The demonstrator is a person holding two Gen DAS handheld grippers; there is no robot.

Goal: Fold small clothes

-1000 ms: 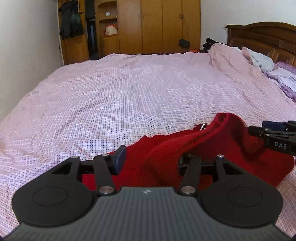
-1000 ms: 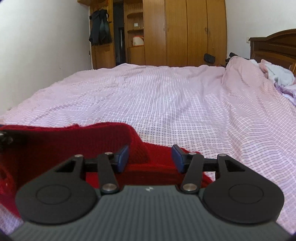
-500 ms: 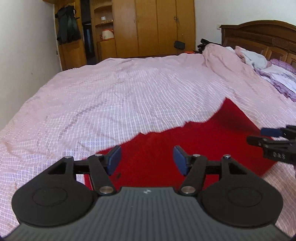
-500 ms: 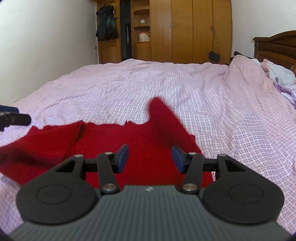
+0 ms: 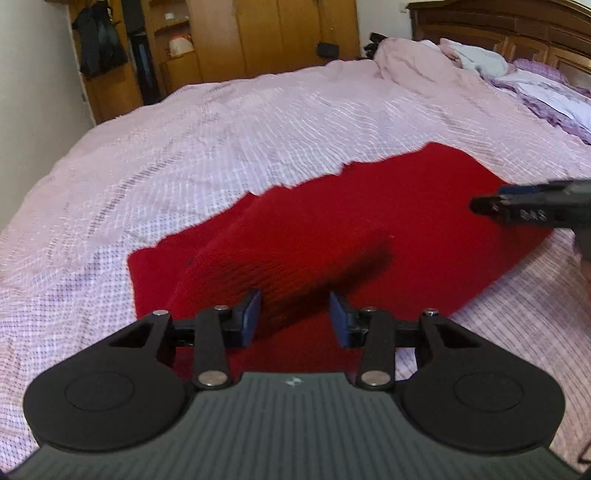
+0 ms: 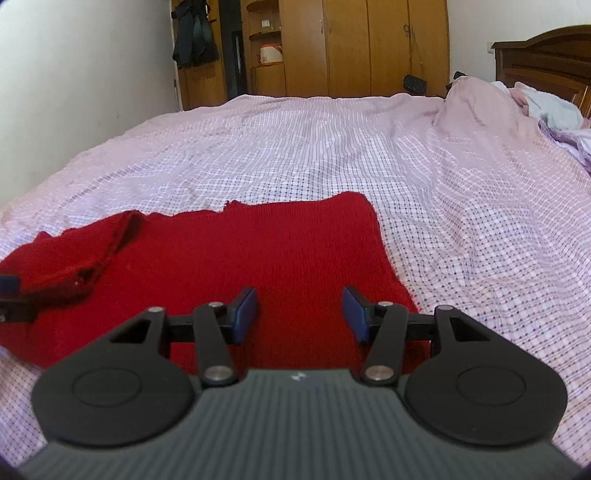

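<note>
One red knitted garment [image 6: 236, 258] lies spread on the checked pink bedsheet [image 6: 332, 147], close to the near edge of the bed, and two hand-held grippers work over it. The left gripper [image 5: 294, 318] has its jaws closing, with a raised fold of the red knit between the blue pads [image 5: 250, 316]; the fabric looks not yet pinched, though the blur makes that hard to be sure of. The right gripper [image 6: 300, 314] hovers with its jaws apart above the flat right part of the garment, holding nothing. Toward the garment's left end one bunched, rolled-over portion [image 6: 74, 254] sits higher than the rest. Along the bed's far right edge lies a heap of bedding [image 5: 480, 62] against one dark wooden headboard [image 5: 517, 26]. Beyond the far edge stands a wooden wardrobe [image 6: 369, 48], with dark clothing [image 6: 194, 40] hanging at its left.
</note>
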